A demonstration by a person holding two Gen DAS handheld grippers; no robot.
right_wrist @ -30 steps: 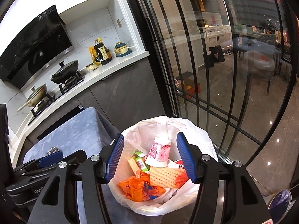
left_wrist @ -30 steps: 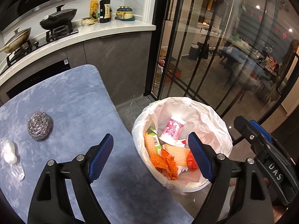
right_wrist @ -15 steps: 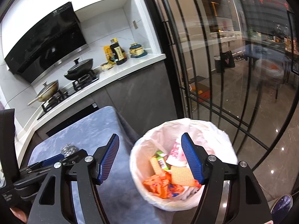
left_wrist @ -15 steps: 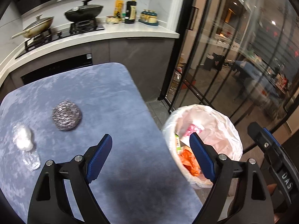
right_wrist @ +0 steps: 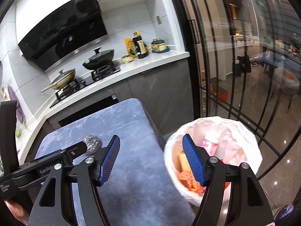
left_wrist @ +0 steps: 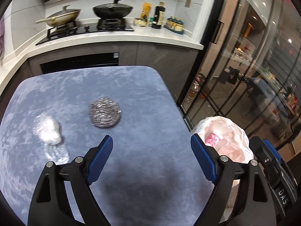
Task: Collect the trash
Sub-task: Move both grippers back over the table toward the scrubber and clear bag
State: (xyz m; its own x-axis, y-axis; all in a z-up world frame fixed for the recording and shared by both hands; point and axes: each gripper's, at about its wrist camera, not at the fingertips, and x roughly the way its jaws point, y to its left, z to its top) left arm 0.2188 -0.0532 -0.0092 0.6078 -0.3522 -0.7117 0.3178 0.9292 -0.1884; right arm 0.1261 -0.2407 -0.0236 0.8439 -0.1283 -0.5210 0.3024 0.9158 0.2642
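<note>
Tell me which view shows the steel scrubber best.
The left wrist view: the scrubber lies whole and unblocked on the blue table, beside a plastic wad. In the right wrist view the scrubber is small, and the left hand-held gripper partly covers it.

a round steel-wool scourer, grey and glinting, lies flat near the middle of the blue table. to its left, apart from it, sits a crumpled wad of clear plastic wrap with a thin, flattened tail trailing toward the near edge. beside the table's right edge stands the trash bin, lined with a white bag and holding orange wrappers, a waffle-patterned packet and a red-and-white cup.
</note>
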